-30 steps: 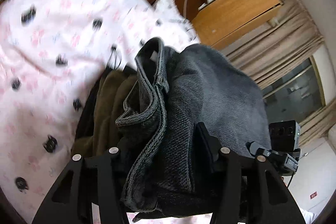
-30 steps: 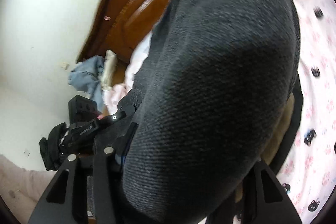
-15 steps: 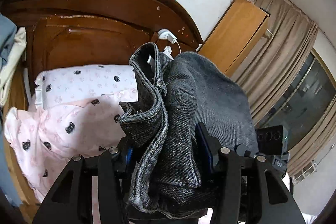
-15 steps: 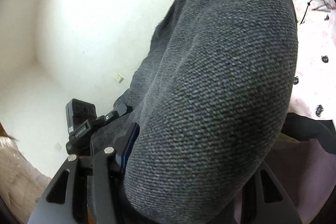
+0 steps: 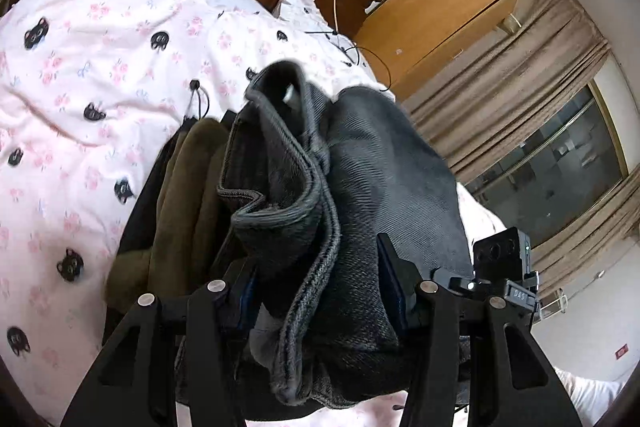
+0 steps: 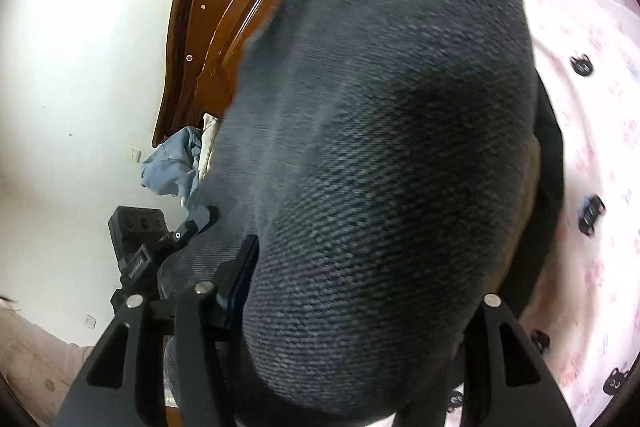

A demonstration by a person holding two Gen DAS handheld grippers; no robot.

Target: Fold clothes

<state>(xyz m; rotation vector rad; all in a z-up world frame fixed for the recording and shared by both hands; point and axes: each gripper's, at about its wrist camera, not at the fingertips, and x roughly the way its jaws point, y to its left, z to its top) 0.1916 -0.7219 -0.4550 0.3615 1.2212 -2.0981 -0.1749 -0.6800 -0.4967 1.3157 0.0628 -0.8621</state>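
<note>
**Jeans held in both claws above the bed**

Left gripper (image 5: 316,291) is clamped on bunched dark grey jeans (image 5: 360,195), seams and hem edge up. Right gripper (image 6: 352,307) grips the same denim; its fold bulges forward over the fingers. The cloth spans claw to claw, over an olive garment (image 5: 180,195) on the cat-print bedsheet (image 5: 80,67) below.

Nothing here can be read properly: small white lettering sits on the other gripper's black body (image 6: 138,261), but it is too blurred to make out.
</note>
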